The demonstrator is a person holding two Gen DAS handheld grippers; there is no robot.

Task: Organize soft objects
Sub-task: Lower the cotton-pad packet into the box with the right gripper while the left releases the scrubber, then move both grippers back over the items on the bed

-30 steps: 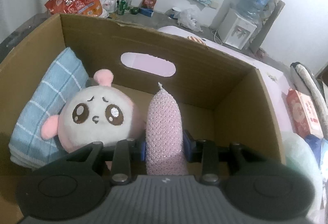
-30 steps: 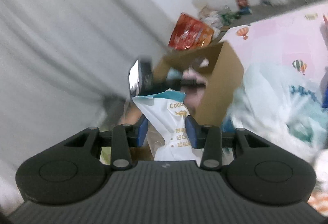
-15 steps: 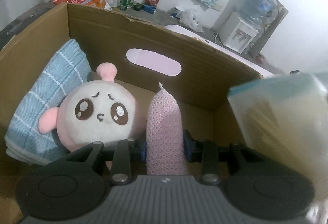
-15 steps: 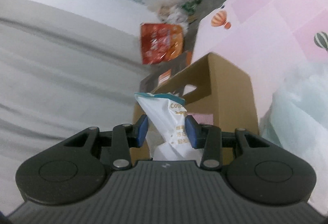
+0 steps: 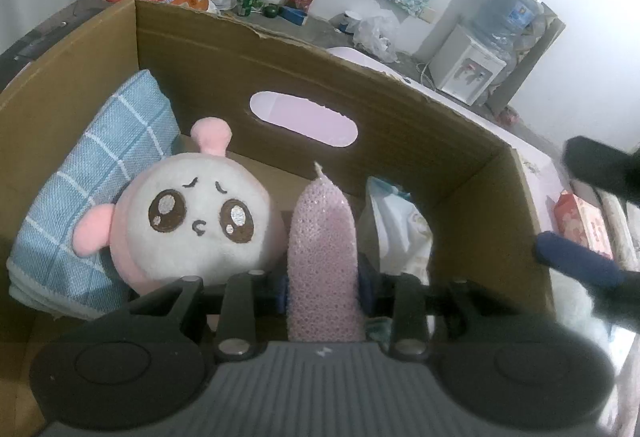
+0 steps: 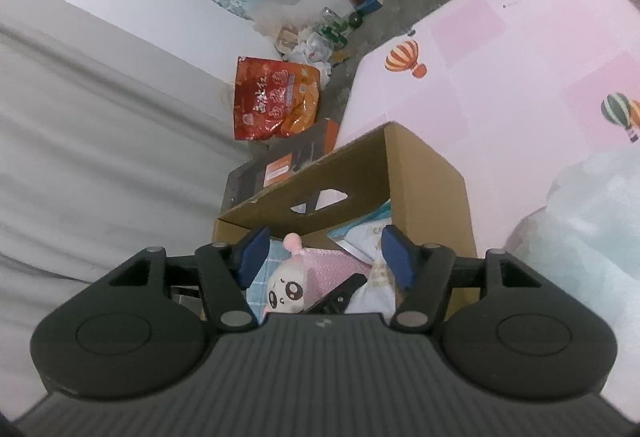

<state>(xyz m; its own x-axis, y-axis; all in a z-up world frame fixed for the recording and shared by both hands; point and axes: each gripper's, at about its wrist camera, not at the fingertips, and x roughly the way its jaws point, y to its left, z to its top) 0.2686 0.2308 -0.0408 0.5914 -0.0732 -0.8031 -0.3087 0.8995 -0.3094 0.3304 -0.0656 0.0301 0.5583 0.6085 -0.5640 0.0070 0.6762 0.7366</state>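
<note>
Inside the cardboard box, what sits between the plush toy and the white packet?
The pink mesh scrubber, clamped upright in the left tongs, stands between the round white-and-pink plush toy and the white plastic packet; the left wrist view shows it.

Both handheld grippers: same black build, blue pads.
Left gripper (image 5: 323, 287) and right gripper (image 6: 326, 257): ribbed grey housing, small centre logo, two round black discs, black linkage arms with silver pivot screws.
</note>
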